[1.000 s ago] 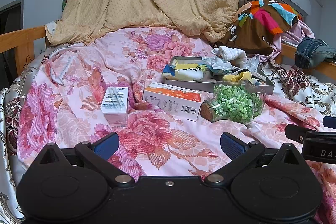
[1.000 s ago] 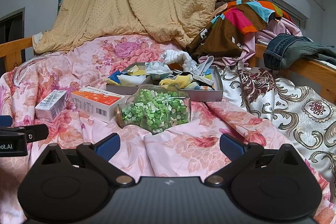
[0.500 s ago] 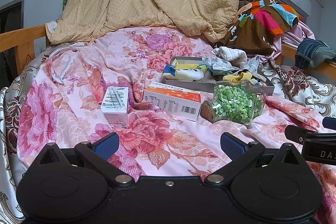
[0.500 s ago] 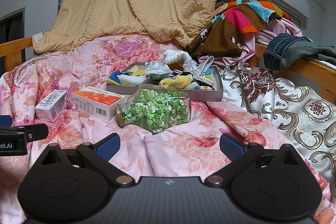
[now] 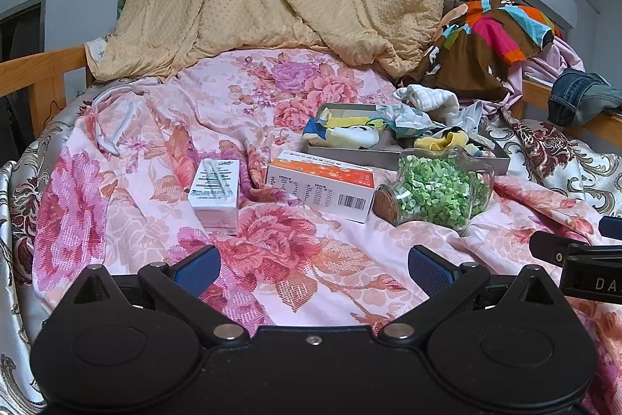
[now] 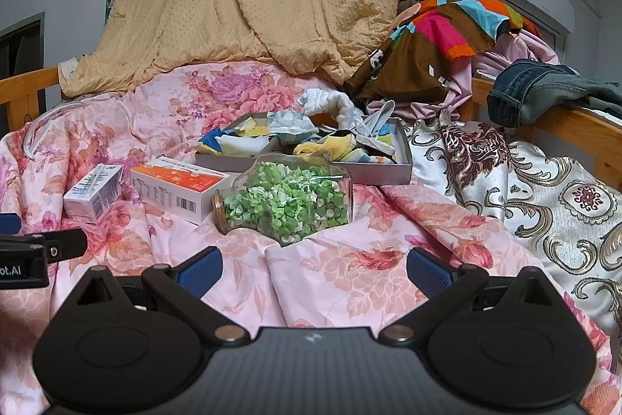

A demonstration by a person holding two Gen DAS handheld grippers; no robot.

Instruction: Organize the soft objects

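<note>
Over the pink floral bedspread (image 5: pixel 163 127) I have both tools held low and level, pointing toward the headboard end. My left gripper (image 5: pixel 313 269) has its blue-padded jaws spread wide with only fabric showing between them, gripping nothing; my right gripper (image 6: pixel 314 269) stands the same, wide apart and bare. The soft things, a jumble of yellow, white and blue socks and cloths (image 5: pixel 352 135), lie heaped in the shallow grey cardboard tray (image 5: pixel 350 154) well ahead of both tools, with a white knitted piece (image 5: pixel 427 98) draped at its far edge. Just in front of the tray a corked glass jar of green paper bits (image 6: pixel 283 205) lies on its side, touching an orange-and-white carton (image 5: pixel 320 189); a small white box (image 5: pixel 214 191) stands apart to the left. The left view catches the right tool's black finger at its right border, and shows the small box face-on. The right view alone reveals the gold-and-cream brocade cover (image 6: pixel 544 205) and most of the blue jeans (image 6: pixel 544 92) on the wooden rail.
</note>
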